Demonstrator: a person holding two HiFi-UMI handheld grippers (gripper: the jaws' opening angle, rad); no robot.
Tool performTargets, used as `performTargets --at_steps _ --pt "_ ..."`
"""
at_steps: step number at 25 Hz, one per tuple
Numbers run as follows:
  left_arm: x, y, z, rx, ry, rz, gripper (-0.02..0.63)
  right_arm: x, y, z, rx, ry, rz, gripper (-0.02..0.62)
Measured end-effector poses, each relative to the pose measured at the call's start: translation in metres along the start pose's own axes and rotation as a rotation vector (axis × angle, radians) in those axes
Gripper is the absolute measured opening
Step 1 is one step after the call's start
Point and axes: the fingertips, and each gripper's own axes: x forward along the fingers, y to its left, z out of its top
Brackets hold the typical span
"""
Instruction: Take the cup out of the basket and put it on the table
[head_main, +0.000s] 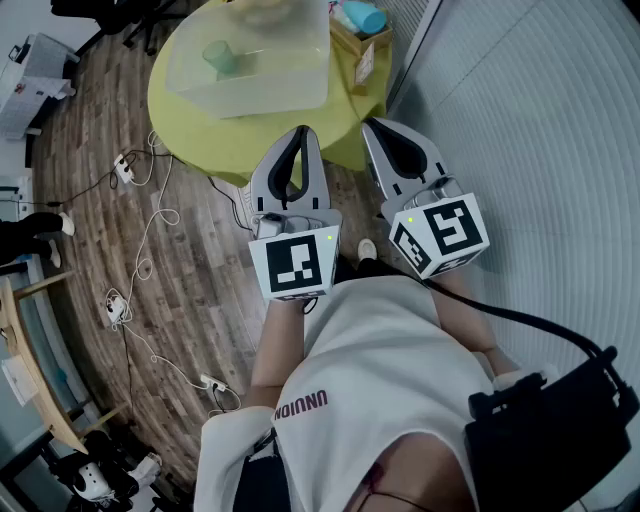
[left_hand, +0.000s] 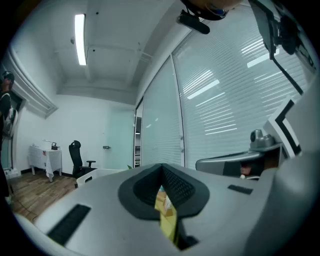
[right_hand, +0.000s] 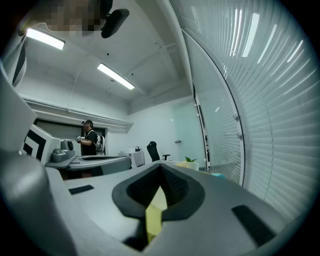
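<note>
Cup (head_main: 222, 57): inside the clear basket (head_main: 295, 78) on the table (head_main: 195, 125)
Left gripper (head_main: 303, 132): jaws together, empty; near the table's edge
Right gripper (head_main: 374, 124): jaws together, empty; beside the table's edge

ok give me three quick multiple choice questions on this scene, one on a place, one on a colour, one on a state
1. Where is the cup?
A) on the floor
B) in the basket
C) on a chair

2. What colour is the table?
A) red
B) black
C) yellow-green

3. How do the left gripper and right gripper stand?
A) both shut, empty
B) both wide open
C) one shut on the cup

Answers:
1 B: the head view shows the green cup inside the clear basket on the table.
2 C: the round top shows yellow-green around the basket.
3 A: each gripper view shows the jaw tips meeting with nothing between them.
</note>
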Motion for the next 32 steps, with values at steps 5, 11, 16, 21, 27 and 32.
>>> performTargets --at_steps 5,11,16,21,27,32 --pt "0.006 0.000 0.012 -0.015 -0.008 0.003 0.012 0.003 -0.004 -0.002 -0.001 -0.001 0.000 0.018" --pt "0.003 0.003 0.007 -0.008 0.005 0.003 0.014 0.005 0.001 -0.005 0.003 0.004 0.005 0.018" --pt "0.001 0.011 0.005 -0.009 0.009 0.013 0.014 0.011 0.010 -0.008 0.010 0.009 0.046 0.018" --pt "0.004 0.028 0.011 -0.054 -0.033 0.046 0.014 0.026 0.023 -0.004 0.006 -0.010 0.109 0.020" --pt "-0.004 0.057 0.023 -0.075 -0.047 0.087 0.012 0.045 0.034 0.015 0.028 -0.036 0.107 0.020" --pt "0.005 0.080 0.026 -0.053 -0.053 0.092 0.014 0.067 0.032 0.025 0.000 -0.052 0.105 0.021"
